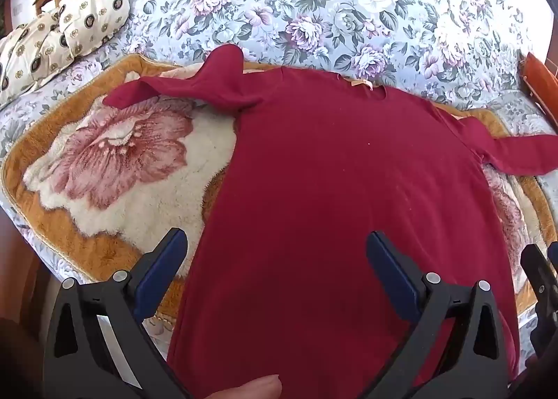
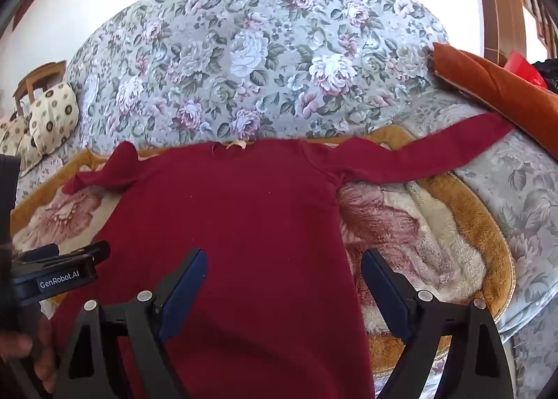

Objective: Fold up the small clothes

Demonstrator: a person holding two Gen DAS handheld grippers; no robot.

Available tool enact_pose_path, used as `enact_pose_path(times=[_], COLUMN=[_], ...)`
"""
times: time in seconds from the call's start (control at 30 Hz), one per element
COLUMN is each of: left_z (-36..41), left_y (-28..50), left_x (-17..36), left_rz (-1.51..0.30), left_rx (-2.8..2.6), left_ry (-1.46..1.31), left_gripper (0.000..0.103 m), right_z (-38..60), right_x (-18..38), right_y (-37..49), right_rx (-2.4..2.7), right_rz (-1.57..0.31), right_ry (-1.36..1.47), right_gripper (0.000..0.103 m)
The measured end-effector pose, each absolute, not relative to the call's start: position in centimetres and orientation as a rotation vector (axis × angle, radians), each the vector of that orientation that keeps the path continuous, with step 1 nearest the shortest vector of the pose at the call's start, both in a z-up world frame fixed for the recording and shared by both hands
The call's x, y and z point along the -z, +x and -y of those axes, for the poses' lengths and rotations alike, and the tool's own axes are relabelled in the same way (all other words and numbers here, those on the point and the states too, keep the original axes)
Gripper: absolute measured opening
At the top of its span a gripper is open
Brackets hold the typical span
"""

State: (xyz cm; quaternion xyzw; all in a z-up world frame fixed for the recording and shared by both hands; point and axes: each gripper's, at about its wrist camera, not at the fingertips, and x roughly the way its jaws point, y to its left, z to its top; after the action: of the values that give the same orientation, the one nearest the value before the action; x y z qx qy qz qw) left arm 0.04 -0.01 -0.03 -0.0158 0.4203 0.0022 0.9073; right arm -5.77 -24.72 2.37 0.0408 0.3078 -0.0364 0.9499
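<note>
Hovering, left wrist view: the left gripper (image 1: 275,256) is hanging at the bottom of the frame with its jaws spread wide and nothing between the pads, tilted down over the lower body of the red top (image 1: 348,190).
Why it is sitting there: judging by the pose, it is lining up on the hem end nearest the camera, the natural place to begin a fold.
Task item, left wrist view: the red top is lying flat in the centre of the frame on a fleece blanket (image 1: 115,162) with a big pink flower; the neckline and its pale label (image 1: 361,83) are pointing to the upper middle.
Sleeves, left wrist view: the sleeve at upper left (image 1: 195,85) is lying crumpled and doubled on itself; the other is running off to the right edge.
Neighbour: the right gripper (image 1: 540,277) is showing only as a dark sliver at the lower right edge.
Hovering, right wrist view: the right gripper (image 2: 284,280) is hanging at the bottom centre, jaws released and empty, straddling the right side seam of the red top (image 2: 226,207).
Sleeve, right wrist view: the long sleeve (image 2: 436,155) is stretching straight to the upper right, its cuff reaching an orange cushion (image 2: 488,85).
Left gripper, right wrist view: its side is poking in at the lower left (image 2: 62,270); its pads are probably clear of the cloth, though the angle is poor.
Look of the cloth: plain deep red knit, mostly smooth, lying on the blanket over a floral bedspread (image 2: 261,61).
</note>
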Motion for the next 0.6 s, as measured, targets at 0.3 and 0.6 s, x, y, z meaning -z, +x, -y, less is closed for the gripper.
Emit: enact_pose_path(times=[0.3, 0.6], left_z=[0.1, 0.0], left_y=[0.3, 0.3], left_x=[0.1, 0.4], left_rz=[-0.88, -0.89], left_rx=[0.008, 0.017], left_ry=[-0.053, -0.06], left_gripper=[0.103, 0.103], right_z=[24.2, 23.8], right_x=[-2.3, -2.1], right_y=[-5.3, -4.9], right_rx=[0.059, 0.053], right_rz=[-0.674, -0.704], right_ry=[0.081, 0.066], right_gripper=[0.089, 0.089])
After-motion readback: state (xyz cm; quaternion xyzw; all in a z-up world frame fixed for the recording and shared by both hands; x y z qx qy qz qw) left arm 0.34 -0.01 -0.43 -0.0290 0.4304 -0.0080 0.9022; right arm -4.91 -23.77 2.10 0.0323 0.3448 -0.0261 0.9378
